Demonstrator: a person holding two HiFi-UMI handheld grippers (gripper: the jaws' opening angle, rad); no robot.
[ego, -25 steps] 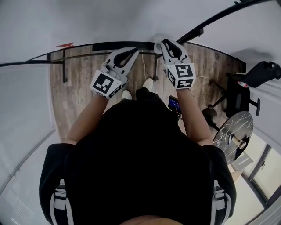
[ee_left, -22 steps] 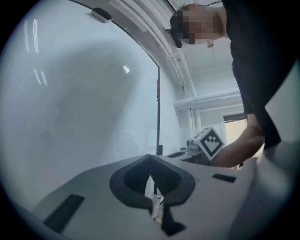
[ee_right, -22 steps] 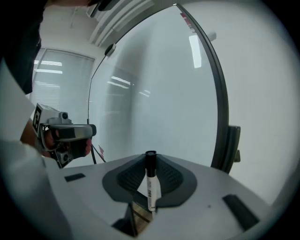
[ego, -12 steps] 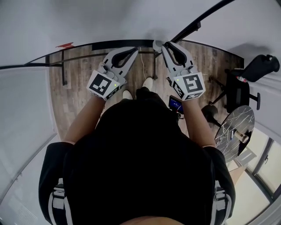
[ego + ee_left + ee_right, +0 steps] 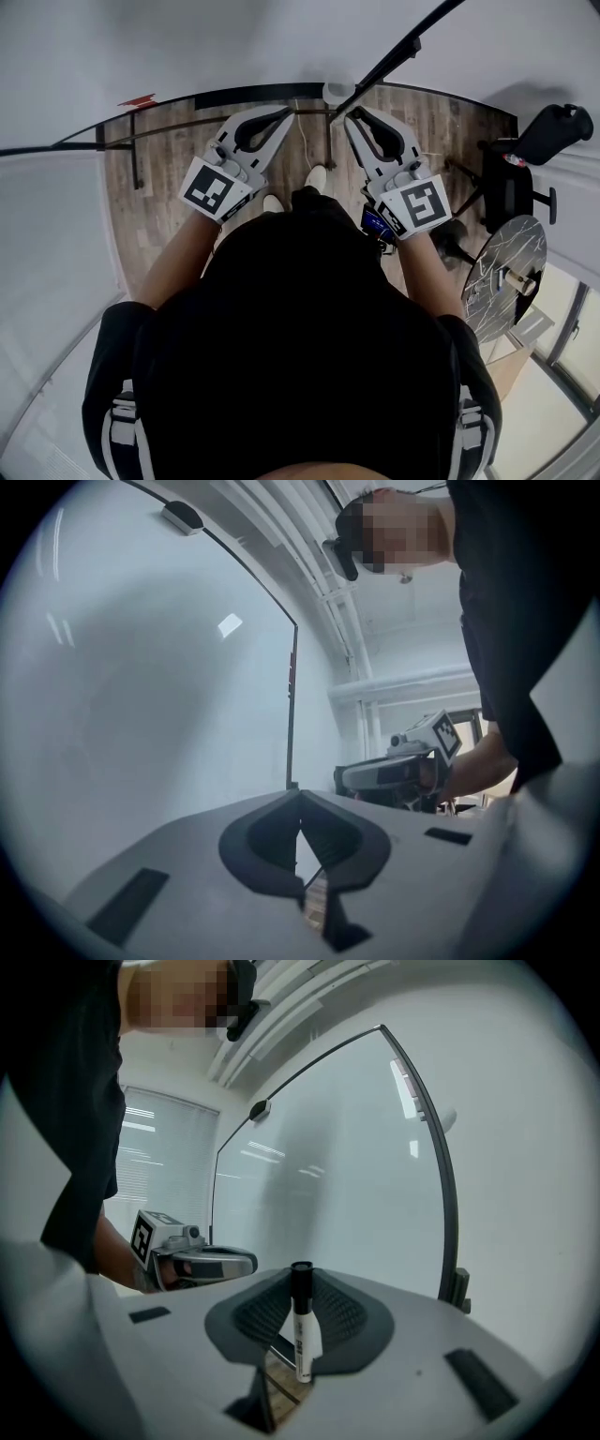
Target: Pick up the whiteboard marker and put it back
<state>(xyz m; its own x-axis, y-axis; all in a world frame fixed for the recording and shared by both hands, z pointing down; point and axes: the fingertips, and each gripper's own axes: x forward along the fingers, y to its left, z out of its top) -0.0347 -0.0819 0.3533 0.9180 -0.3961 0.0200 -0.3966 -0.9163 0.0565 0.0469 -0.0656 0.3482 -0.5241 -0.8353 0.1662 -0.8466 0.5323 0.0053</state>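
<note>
In the right gripper view a whiteboard marker (image 5: 302, 1321), white with a black cap, stands upright between the jaws of my right gripper (image 5: 299, 1279), which is shut on it. The whiteboard (image 5: 347, 1176) rises just ahead. My left gripper (image 5: 300, 801) is shut with nothing between its pads and faces the same board (image 5: 169, 686). In the head view both grippers are held side by side in front of the person's chest, the left gripper (image 5: 287, 113) and the right gripper (image 5: 348, 118) pointing at the board's lower edge. The marker is not clear in that view.
The whiteboard's dark stand rail (image 5: 131, 150) crosses the wooden floor (image 5: 169, 206). An office chair (image 5: 511, 192) and a round marble table (image 5: 502, 272) stand at the right. A small blue-screened device (image 5: 373, 223) hangs by the person's waist.
My right gripper has drawn back toward the body and to the right with the marker still in it. The left gripper has shifted slightly left.
</note>
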